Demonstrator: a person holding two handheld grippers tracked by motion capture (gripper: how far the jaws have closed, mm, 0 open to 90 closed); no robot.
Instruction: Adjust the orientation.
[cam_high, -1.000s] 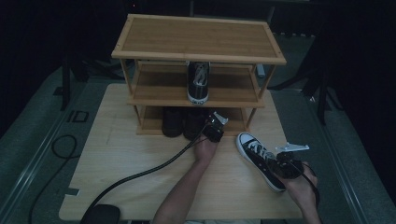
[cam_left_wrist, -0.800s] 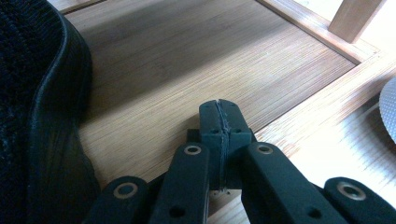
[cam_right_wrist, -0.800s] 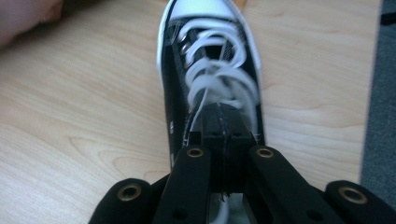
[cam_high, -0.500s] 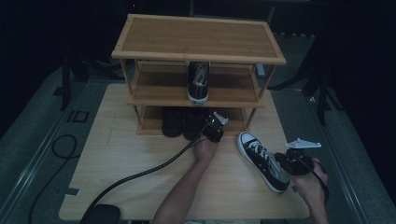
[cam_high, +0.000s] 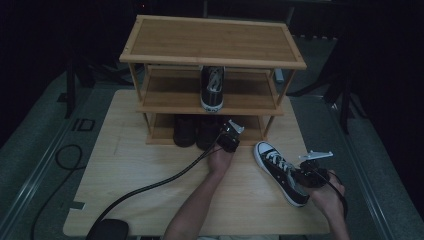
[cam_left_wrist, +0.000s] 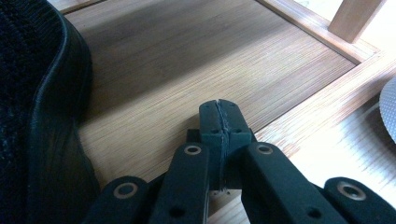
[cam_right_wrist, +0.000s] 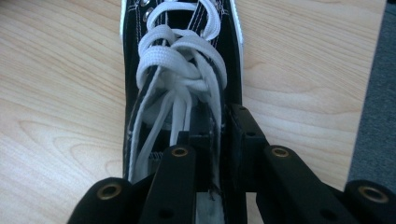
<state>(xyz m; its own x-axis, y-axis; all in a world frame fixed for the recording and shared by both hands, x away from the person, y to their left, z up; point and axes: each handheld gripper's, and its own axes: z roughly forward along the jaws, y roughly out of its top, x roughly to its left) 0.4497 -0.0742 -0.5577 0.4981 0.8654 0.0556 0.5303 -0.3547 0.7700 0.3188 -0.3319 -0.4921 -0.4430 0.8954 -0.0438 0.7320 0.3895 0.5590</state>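
A black low sneaker with white laces (cam_high: 278, 169) lies on the table at the right, toe toward the rack. My right gripper (cam_high: 306, 176) is shut on the sneaker (cam_right_wrist: 177, 70) at its opening: one jaw sits inside, the other outside against the side wall, so the right gripper (cam_right_wrist: 218, 128) pinches the collar. My left gripper (cam_high: 229, 138) is at the front of the rack's bottom shelf. The left gripper (cam_left_wrist: 219, 116) is shut with nothing in it, hovering over the shelf board beside a black shoe (cam_left_wrist: 37, 116).
A three-tier bamboo shoe rack (cam_high: 212, 42) stands at the table's far side. A matching sneaker (cam_high: 212, 89) sits on its middle shelf, and two dark shoes (cam_high: 185, 131) on its bottom shelf. A black cable (cam_high: 150, 187) crosses the table. The table's right edge (cam_high: 320, 165) is near my right hand.
My right hand shifted slightly to the right and back while holding the sneaker, which stays on the table. The left gripper has not moved.
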